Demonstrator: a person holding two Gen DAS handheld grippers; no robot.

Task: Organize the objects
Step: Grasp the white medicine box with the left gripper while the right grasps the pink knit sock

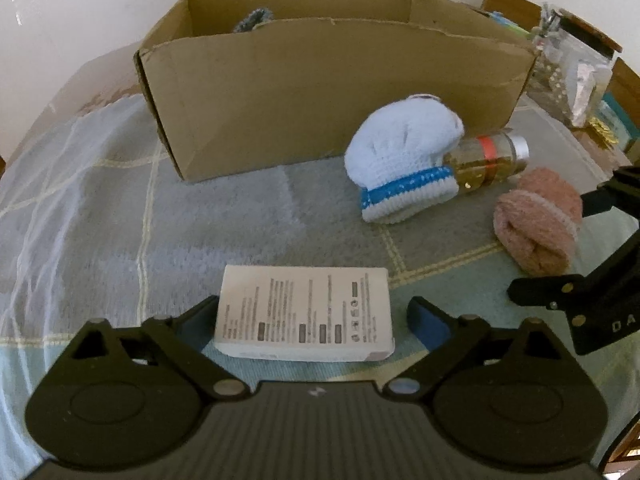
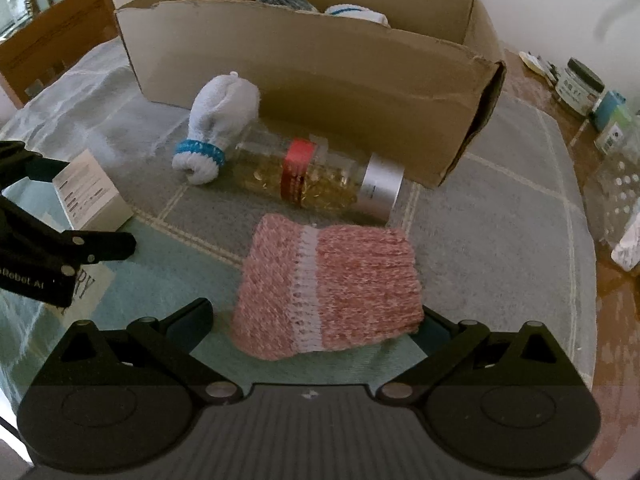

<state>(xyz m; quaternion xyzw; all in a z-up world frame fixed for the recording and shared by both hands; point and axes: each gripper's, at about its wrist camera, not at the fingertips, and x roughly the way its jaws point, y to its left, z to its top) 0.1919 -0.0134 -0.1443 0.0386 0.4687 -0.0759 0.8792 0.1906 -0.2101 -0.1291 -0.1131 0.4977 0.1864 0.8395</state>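
Left wrist view: a flat white printed carton (image 1: pixel 304 312) is framed between the spread jaws of the left gripper (image 1: pixel 308 316). Right wrist view: a folded pink knitted cloth (image 2: pixel 328 292) is bracketed by the parted right gripper (image 2: pixel 316 320), before an open brown cardboard box (image 2: pixel 320 76).

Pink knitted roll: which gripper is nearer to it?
Right. The right gripper is open with the pink knitted roll between its fingers; the left gripper straddles the white box beside it.
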